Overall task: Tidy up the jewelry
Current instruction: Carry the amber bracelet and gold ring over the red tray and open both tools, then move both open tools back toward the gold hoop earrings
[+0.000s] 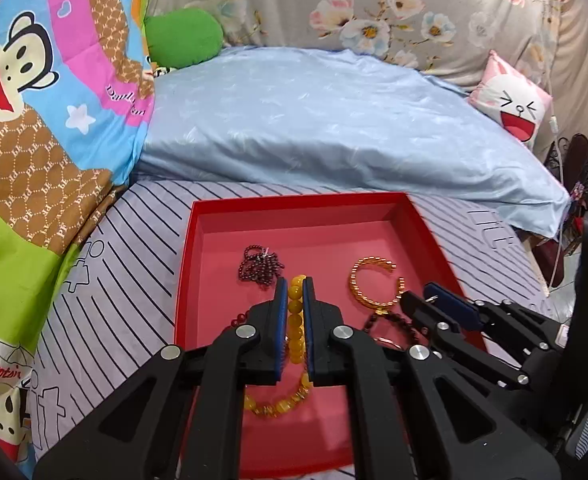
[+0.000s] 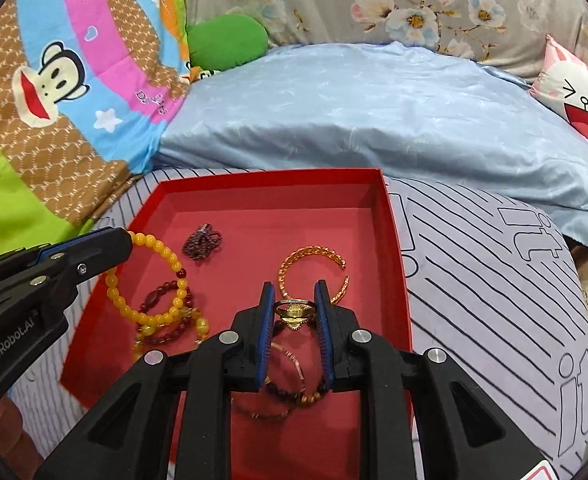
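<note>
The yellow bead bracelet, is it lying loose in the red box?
No, the left gripper is pinching the yellow bead bracelet.

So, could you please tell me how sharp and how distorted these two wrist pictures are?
Left wrist view: fisheye bending with dark corners, the red box walls bow, and the yellow bead bracelet in the jaws is sharp. Right wrist view: same curvature, the ring is crisp, while the box's near left corner is smeared.

Bright, even light; fisheye-bent, dark-vignetted edges.
</note>
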The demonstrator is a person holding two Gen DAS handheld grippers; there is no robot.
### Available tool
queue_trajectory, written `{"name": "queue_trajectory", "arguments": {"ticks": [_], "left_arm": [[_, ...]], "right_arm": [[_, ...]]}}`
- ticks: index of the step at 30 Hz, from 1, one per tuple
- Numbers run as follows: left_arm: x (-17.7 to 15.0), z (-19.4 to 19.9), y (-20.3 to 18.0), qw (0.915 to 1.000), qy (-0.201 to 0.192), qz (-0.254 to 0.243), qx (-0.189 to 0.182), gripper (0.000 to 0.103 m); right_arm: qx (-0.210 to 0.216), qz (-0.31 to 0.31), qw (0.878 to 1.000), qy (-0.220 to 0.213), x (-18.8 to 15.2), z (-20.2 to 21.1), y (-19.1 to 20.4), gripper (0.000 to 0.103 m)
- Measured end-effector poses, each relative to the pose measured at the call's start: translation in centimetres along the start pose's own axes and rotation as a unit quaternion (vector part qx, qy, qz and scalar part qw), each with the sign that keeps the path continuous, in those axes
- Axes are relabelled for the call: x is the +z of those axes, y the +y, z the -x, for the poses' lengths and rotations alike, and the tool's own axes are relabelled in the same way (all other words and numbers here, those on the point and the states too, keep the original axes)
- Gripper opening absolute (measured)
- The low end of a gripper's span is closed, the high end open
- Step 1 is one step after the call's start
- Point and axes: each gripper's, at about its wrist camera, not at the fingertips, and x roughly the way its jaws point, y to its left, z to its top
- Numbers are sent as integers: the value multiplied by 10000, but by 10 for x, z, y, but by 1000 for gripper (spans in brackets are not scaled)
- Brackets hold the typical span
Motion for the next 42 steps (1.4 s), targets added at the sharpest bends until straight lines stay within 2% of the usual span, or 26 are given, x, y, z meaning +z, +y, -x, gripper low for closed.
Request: {"name": "queue_trajectory", "arguments": {"ticks": [12,15,16,18,21,31,42], "left_arm": [[-1,-29,7,9997,168,41,182,7],[-1,-31,8,9996,179,51,232,8],[-1,-32,8,9994,188,73,272,10],[-2,-32,8,9995,176,96,260,20],[-3,-32,8,9993,175,53,325,23],[-8,-14,8,9992,102,71,370,23],[-17,16,2,9990,10,6,443,23]], "right_arm": [[-30,117,9998,132,1,-18,8,19],[-119,204,9997,52,1,-16,10,26],[-143,229,9996,24,1,-15,11,29],[-164,261,9995,-17,1,-13,12,33],[-170,277,9995,-59,2,-9,13,36],[-132,217,9995,-163,0,11,14,36],[-118,323,9989,-321,-17,47,24,36]]}}
